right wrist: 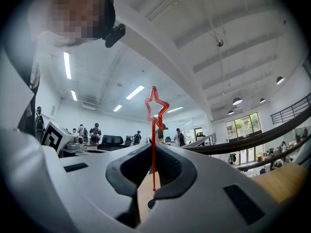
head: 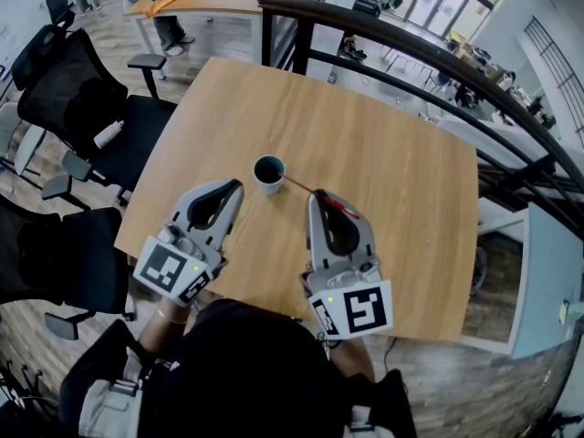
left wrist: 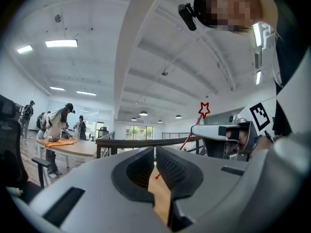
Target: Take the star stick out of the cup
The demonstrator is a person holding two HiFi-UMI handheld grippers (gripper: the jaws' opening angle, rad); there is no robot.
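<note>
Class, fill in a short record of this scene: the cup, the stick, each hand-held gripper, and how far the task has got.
cup: small dark blue cup, upright on the light wooden table
stick: thin red star-topped stick, tilted, star end up, lower tip close to the cup's rim
right hand-held gripper: jaws shut on the stick
left hand-held gripper: jaws together, nothing between them, left of the cup
progress: the stick looks to be out of the cup

Bright, even picture on all my feeds: ceiling strip lights (left wrist: 61,43) plus daylight through the windows (head: 438,3). The tabletop (head: 383,172) carries only soft, faint shadows. Both gripper views are heavy fisheye with black corners. The star stick (right wrist: 153,140) reads sharp against the pale ceiling (right wrist: 204,42).
</note>
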